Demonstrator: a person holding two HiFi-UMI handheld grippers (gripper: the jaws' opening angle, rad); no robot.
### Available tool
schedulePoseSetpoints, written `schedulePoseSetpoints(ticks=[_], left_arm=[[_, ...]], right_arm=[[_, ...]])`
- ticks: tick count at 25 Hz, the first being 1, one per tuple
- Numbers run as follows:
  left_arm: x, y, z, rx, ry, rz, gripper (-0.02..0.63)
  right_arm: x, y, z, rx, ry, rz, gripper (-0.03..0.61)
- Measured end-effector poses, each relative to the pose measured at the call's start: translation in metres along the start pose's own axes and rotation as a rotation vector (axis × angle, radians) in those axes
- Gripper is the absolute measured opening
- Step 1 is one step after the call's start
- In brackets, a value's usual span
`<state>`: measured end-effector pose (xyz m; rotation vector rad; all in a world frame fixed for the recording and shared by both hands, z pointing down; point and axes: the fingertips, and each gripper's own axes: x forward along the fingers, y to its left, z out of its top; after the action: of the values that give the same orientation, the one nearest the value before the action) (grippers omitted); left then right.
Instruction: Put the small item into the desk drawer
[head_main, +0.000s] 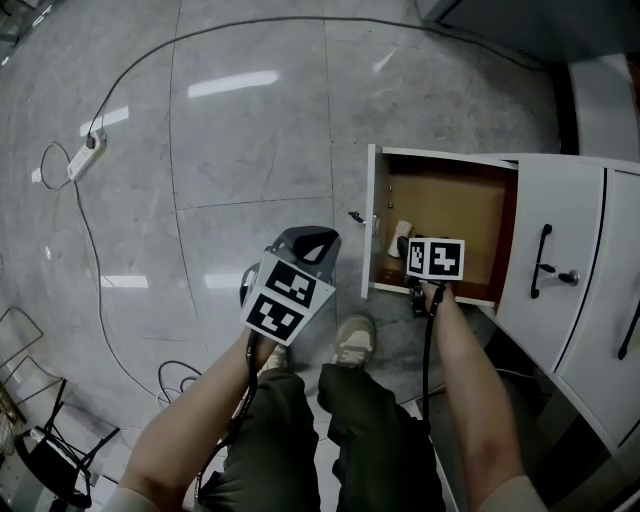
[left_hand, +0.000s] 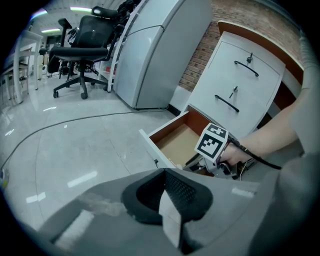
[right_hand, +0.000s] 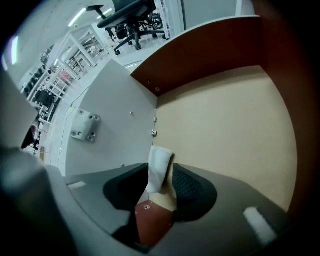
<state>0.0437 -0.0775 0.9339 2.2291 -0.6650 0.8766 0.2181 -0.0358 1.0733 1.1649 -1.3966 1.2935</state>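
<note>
White little item (right_hand: 159, 164) sat loose between my right gripper's (right_hand: 163, 181) spread fingers, low inside the open drawer (right_hand: 225, 125); my left gripper (left_hand: 168, 199) was closed, empty. Release looked done; next, lift clear without snagging it.

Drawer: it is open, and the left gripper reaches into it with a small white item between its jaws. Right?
Wrong gripper: the right gripper reaches into the drawer with the small white item between its jaws; the head view shows this.
</note>
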Motion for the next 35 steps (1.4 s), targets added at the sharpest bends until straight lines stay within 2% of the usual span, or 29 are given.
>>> schedulePoseSetpoints(ticks=[6, 14, 19, 26, 30, 33, 35], left_arm=[[-0.041, -0.009, 0.028, 0.0, -0.002, 0.012, 0.002], [-0.137, -0.036, 0.105, 0.035, -0.047, 0.049, 0.003], [-0.21, -0.058, 0.16, 0.048, -0.091, 0.063, 0.003], [-0.324, -0.116, 0.22, 0.072, -0.15, 0.05, 0.002], [-0.384, -0.146, 0.252, 0.112, -0.192, 0.05, 0.002], [-0.431, -0.171, 0.276, 0.147, -0.226, 0.054, 0.002], [-0.464, -0.186, 0.294, 0.169, -0.259, 0.061, 0.002]], right_arm=[[-0.064, 0.021, 0.014, 0.051, -0.082, 0.059, 0.1], [-0.207, 0.084, 0.043, 0.065, -0.204, 0.18, 0.006], [-0.317, 0.122, 0.066, 0.012, -0.305, 0.23, 0.005], [-0.492, 0.165, 0.065, -0.03, -0.439, 0.269, 0.003], [-0.583, 0.185, 0.064, -0.048, -0.535, 0.277, 0.003], [-0.65, 0.207, 0.06, -0.116, -0.615, 0.259, 0.003], [-0.696, 0.226, 0.059, -0.136, -0.69, 0.289, 0.003]])
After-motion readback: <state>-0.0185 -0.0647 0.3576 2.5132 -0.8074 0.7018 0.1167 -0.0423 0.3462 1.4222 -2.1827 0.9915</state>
